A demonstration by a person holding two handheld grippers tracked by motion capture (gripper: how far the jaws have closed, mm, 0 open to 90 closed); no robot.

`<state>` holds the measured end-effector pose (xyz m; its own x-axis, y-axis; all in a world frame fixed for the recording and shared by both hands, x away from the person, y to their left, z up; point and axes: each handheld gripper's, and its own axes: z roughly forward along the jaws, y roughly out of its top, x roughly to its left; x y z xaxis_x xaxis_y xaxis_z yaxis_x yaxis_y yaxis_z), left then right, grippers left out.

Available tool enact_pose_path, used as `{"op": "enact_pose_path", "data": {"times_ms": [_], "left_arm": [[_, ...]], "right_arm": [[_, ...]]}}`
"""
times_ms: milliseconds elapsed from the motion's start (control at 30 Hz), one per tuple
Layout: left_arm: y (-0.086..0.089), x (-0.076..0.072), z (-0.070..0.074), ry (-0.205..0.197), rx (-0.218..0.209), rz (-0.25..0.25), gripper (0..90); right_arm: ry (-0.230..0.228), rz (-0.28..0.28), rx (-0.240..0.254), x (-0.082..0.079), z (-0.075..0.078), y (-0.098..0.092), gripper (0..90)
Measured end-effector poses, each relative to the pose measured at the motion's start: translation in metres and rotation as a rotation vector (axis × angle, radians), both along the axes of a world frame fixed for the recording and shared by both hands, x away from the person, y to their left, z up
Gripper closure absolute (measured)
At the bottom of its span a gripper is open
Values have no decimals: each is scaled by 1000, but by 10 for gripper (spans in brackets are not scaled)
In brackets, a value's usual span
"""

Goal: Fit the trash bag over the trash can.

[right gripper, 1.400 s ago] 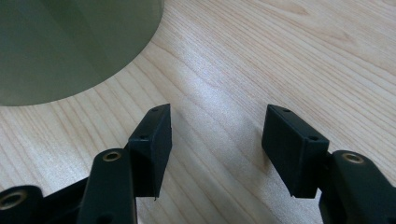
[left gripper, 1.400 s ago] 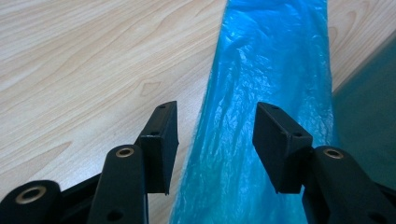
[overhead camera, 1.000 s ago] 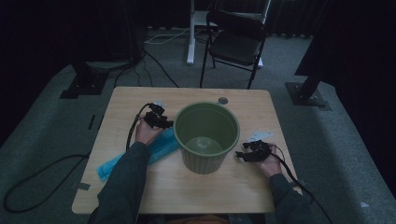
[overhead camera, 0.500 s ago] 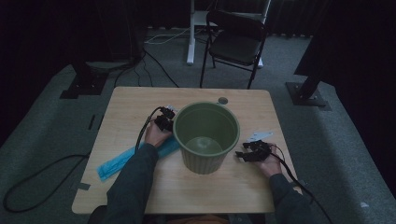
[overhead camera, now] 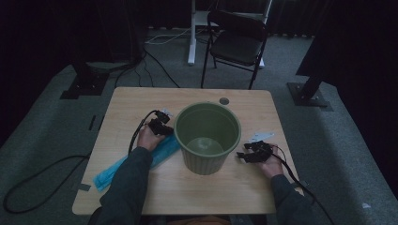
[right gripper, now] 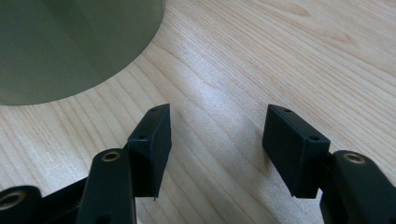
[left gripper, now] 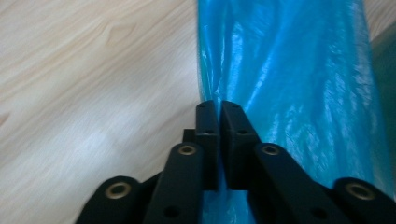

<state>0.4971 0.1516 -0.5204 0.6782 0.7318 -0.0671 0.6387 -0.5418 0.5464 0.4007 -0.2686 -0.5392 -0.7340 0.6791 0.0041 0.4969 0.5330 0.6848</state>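
A: Left claw (left gripper: 218, 109) pinching blue plastic bag (left gripper: 289, 84), flat on counter (overhead camera: 141, 101), left of green bin (overhead camera: 207, 136).

B: Right claw (right gripper: 217, 128) spread, empty. Risk: thin film slipping or tearing; bin nudged.

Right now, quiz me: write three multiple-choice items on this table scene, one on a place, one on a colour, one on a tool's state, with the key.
1. Where does the blue plastic bag lie on the table?
A. inside the bucket
B. beside the green bucket, on the left tool's side
C. on the chair

2. What colour is the bucket?
A. red
B. white
C. green

3. How do the right tool's jaws stand?
A. apart over bare wood
B. shut on the bag
C. clamped on the bucket rim

Key: 1 B, the high view shows the bag stretched along the tabletop under the left forearm. 2 C, its wall and inside are olive green. 3 A, the right gripper view shows a wide gap with nothing between them.
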Motion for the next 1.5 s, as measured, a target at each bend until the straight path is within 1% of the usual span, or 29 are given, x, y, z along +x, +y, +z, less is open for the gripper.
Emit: {"op": "enact_pose_path", "data": {"times_ms": [67,167,200,233,267,300,333,367,400,433,467,533,567,600,633,667,700,733,767,867,900,933,967,1000,1033,1100,1200,1333,1500], "left_arm": [[13,-5,1,0,10,6,894],[22,-10,2,-6,39,3,895],[22,-10,2,-6,39,3,895],[30,-13,3,-4,41,20,883],[33,-13,3,-7,34,36,837],[35,-13,4,-5,22,51,755],[35,-13,4,-5,22,51,701],[38,-12,6,-9,-24,83,635],[38,-12,6,-9,-24,83,610],[39,-9,9,-6,-76,107,578],[37,-7,9,-6,-88,119,553],[36,-6,9,-2,-87,123,513],[32,-3,7,1,-87,137,513],[31,-2,6,2,-89,142,483],[25,1,2,5,-87,148,477],[25,1,2,5,-87,148,472],[20,2,-2,7,-66,143,464],[20,2,-2,7,-66,143,461],[16,2,-3,-8,-58,144,459],[11,2,-3,-18,-47,135,438],[5,-1,-4,-41,-10,119,422],[5,-1,-4,-41,-10,119,413],[-2,-6,-4,-64,40,88,404],[-2,-6,-4,-64,40,88,399],[-6,-9,-4,-70,44,67,399],[-8,-12,-5,-81,35,66,415],[-9,-15,-5,-89,21,63,477],[-12,-17,-3,-82,25,19,631],[-12,-19,-3,-67,15,-16,838]], "right_arm": [[0,1,0,0,0,0,415],[-1,0,1,0,0,0,415],[-1,0,1,0,0,0,415],[0,-1,0,0,0,0,415],[0,-1,1,0,0,0,415],[0,-1,0,0,0,0,415],[0,-1,0,0,0,0,415],[-1,0,1,0,0,0,414],[-1,0,1,0,0,0,414],[-1,0,1,0,0,0,415],[0,0,1,0,0,0,414],[0,-1,1,0,0,0,415],[0,-1,1,0,0,0,414],[0,0,1,0,0,0,414],[0,1,1,0,0,0,414],[0,1,1,0,0,0,414],[0,1,3,0,0,0,414],[0,1,3,0,0,0,414],[0,2,3,0,0,0,414],[0,2,4,0,0,0,413],[0,2,4,0,0,0,414],[0,2,4,0,0,0,414],[0,2,4,0,0,0,414],[0,2,4,0,0,0,414],[0,1,4,0,0,0,414],[0,-1,3,0,0,0,414],[0,-1,4,0,0,0,413],[0,-2,4,-1,0,0,413],[-1,-1,3,-1,0,0,413]]}}
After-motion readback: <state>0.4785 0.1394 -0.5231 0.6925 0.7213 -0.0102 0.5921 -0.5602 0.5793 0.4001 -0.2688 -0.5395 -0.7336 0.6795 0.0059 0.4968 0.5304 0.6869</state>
